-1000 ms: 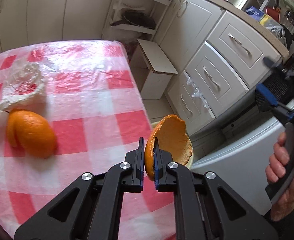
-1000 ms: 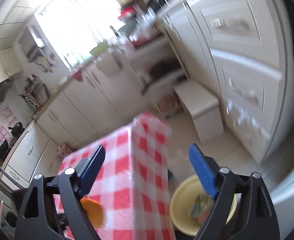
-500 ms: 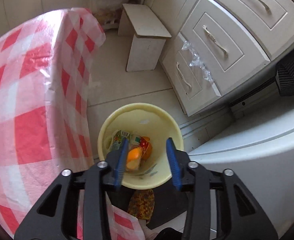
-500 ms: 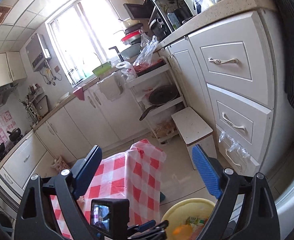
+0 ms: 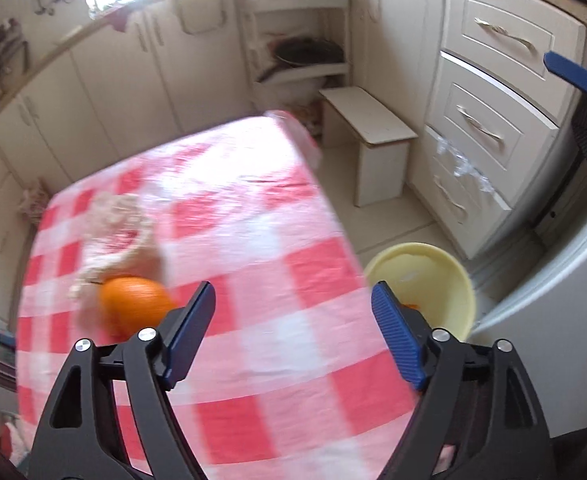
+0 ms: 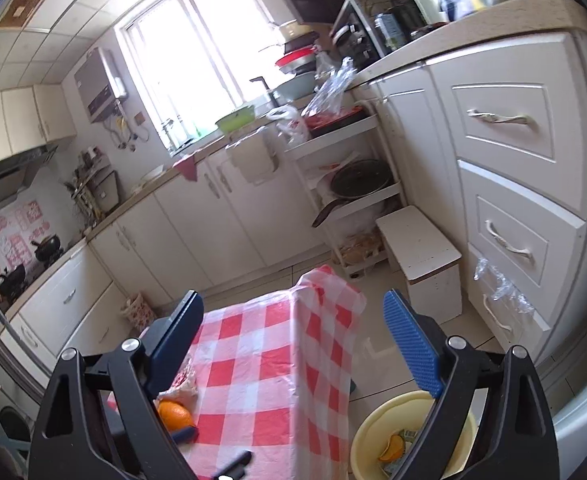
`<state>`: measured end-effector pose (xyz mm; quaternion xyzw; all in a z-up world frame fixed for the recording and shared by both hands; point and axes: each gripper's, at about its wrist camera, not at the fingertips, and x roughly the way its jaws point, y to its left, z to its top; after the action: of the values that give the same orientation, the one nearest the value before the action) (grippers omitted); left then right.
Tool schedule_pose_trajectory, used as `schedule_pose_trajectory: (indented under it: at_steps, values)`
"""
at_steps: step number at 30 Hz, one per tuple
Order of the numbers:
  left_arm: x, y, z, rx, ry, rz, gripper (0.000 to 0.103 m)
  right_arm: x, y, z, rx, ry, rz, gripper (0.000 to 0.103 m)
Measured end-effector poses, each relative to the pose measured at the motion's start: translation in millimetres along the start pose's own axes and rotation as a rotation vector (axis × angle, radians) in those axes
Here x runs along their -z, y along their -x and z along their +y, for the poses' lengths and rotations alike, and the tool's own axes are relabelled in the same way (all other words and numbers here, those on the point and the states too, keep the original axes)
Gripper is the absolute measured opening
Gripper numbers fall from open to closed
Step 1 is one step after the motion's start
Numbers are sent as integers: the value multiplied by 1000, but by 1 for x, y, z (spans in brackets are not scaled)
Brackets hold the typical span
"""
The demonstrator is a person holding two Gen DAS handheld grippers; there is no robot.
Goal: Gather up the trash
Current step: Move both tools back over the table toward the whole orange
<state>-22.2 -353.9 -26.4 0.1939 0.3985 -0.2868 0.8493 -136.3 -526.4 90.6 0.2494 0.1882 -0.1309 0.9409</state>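
Red-checked tablecloth [image 5: 253, 280], orange peel [image 5: 133, 310], yellow bin [image 6: 373, 440], no legible writing, left tongs [image 5: 293, 332] and right tongs [image 6: 293, 340] spread, empty

**Gripper hardware, both units**

Left gripper [image 5: 293, 336]: matte black frame arms with triangular cutouts, silver round-head screws at the pivots, blue ribbed pads [image 5: 393, 338] on the inner finger faces. Right gripper [image 6: 293, 344]: same black frame, same silver screws, blue textured pads [image 6: 411, 344].

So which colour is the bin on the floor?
The bin is pale yellow, with orange peel inside it. The right wrist view shows it best.
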Motion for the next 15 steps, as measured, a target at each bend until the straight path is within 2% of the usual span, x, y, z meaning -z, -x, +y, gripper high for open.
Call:
schedule_pose_trajectory:
  at_steps: [4, 10, 12, 15]
  values:
    - [5, 9, 42, -67, 24, -33, 82, 10, -16, 27, -27, 52, 45, 88]
    - [23, 17, 101, -107, 81, -51, 85, 25, -40, 65, -46, 133, 103, 89]
    - [31, 15, 127, -97, 143, -38, 85, 31, -49, 77, -52, 156, 126, 89]
    - [39, 10, 182, -64, 314, 18, 85, 42, -69, 95, -74, 175, 184, 89]
